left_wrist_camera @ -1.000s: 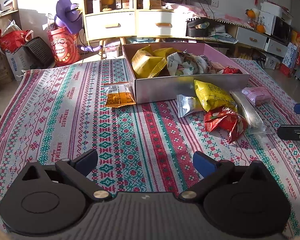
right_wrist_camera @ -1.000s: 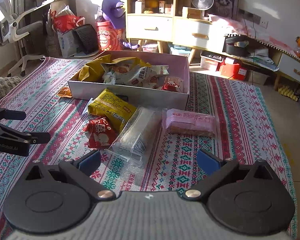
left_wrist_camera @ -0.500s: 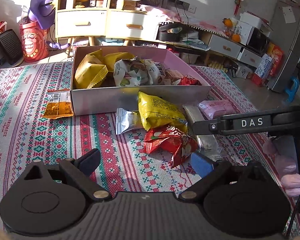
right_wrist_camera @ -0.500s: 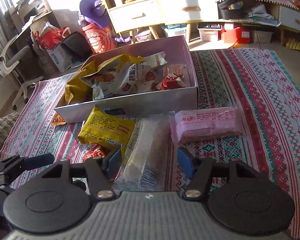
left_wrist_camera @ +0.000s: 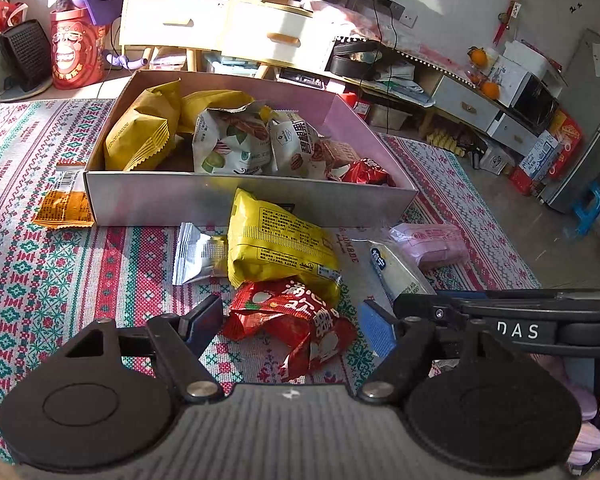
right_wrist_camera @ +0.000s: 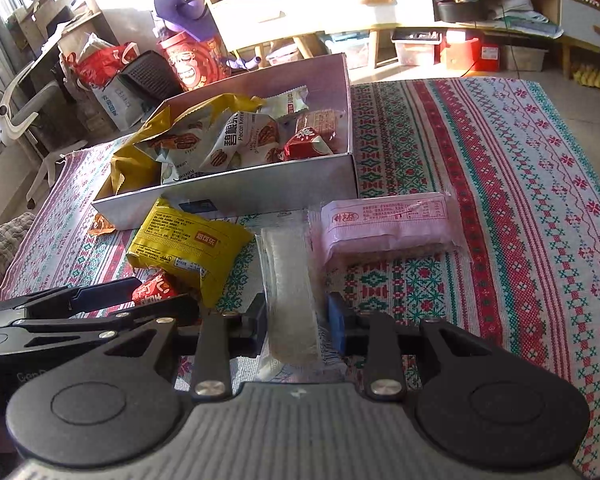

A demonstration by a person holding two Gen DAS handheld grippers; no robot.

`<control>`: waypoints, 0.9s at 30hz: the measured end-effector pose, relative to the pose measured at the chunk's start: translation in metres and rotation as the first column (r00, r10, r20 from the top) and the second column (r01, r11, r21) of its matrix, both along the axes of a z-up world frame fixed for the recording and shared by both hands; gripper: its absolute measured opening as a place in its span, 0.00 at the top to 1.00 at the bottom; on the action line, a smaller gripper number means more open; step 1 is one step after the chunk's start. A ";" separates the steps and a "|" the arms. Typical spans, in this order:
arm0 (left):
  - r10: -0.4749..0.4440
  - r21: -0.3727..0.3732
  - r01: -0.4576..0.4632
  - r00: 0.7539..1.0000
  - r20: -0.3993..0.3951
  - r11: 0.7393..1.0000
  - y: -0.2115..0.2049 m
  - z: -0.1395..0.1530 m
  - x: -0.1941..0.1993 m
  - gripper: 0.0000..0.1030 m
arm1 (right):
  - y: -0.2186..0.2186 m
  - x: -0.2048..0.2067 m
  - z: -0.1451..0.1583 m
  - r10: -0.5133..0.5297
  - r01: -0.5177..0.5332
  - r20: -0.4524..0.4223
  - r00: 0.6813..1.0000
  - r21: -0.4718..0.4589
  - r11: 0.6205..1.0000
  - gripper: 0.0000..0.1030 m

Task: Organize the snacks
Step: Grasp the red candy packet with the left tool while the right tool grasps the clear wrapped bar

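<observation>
I count six loose snacks on the woven patterned cloth [left_wrist_camera: 52, 280] outside the one box [left_wrist_camera: 220, 200]: one orange sachet [left_wrist_camera: 62, 208] at the box's 9 o'clock corner, one silver foil pack [left_wrist_camera: 196, 252], one yellow pillow bag [left_wrist_camera: 276, 248], one crinkled red packet [left_wrist_camera: 292, 320], one clear-wrapped pale bar [right_wrist_camera: 290, 276] and one pink wrapped block [right_wrist_camera: 384, 226]. The box is shallow card, grey outside and pink inside, heaped with yellow, white and red bags.

My left gripper [left_wrist_camera: 292, 326] has just been closing; the red packet lies between its blue pads, at 12 o'clock from my wrist. The pads stand just off the foil on either side, so the jaws are still apart.

My right gripper [right_wrist_camera: 296, 320] has also just been closing, and its pads press both long edges of the clear-wrapped bar, clamped on it. The bar is flat and rectangular, in glossy film, running away from the jaws toward 12 o'clock, with the pink block just beside it at 1 o'clock and the yellow bag at 10 o'clock.
</observation>
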State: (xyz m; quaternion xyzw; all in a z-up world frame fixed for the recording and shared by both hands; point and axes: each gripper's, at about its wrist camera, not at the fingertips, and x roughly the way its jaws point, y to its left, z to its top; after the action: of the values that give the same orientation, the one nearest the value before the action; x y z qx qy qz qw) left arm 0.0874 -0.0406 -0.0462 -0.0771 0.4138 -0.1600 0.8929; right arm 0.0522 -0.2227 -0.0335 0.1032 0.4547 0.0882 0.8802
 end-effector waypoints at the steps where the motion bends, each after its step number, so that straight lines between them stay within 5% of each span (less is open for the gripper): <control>1: 0.005 0.005 -0.005 1.000 -0.004 1.000 0.000 0.000 0.000 0.27 | 0.001 -0.001 0.000 0.003 -0.003 -0.001 1.000 -0.005 1.000 0.71; 8: 0.015 -0.001 -0.015 0.999 -0.052 1.000 0.014 0.007 -0.002 0.47 | 0.007 -0.002 0.000 0.034 -0.034 0.005 0.999 -0.055 0.998 0.64; 17: 0.011 0.011 -0.010 0.998 -0.067 1.000 0.038 0.010 -0.012 0.52 | 0.028 -0.001 -0.004 0.088 -0.080 0.038 0.995 -0.174 0.981 0.56; 27: 0.013 -0.023 -0.015 0.996 -0.094 1.000 0.066 0.014 -0.025 0.54 | 0.055 -0.007 -0.003 0.115 -0.097 0.044 0.992 -0.291 0.952 0.79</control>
State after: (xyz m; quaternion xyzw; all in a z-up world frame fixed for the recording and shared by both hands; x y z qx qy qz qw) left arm 0.0624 0.0252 -0.0320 -0.0979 0.4527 -0.1546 0.8727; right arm 0.0451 -0.1682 -0.0366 -0.0537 0.4407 0.0713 0.8932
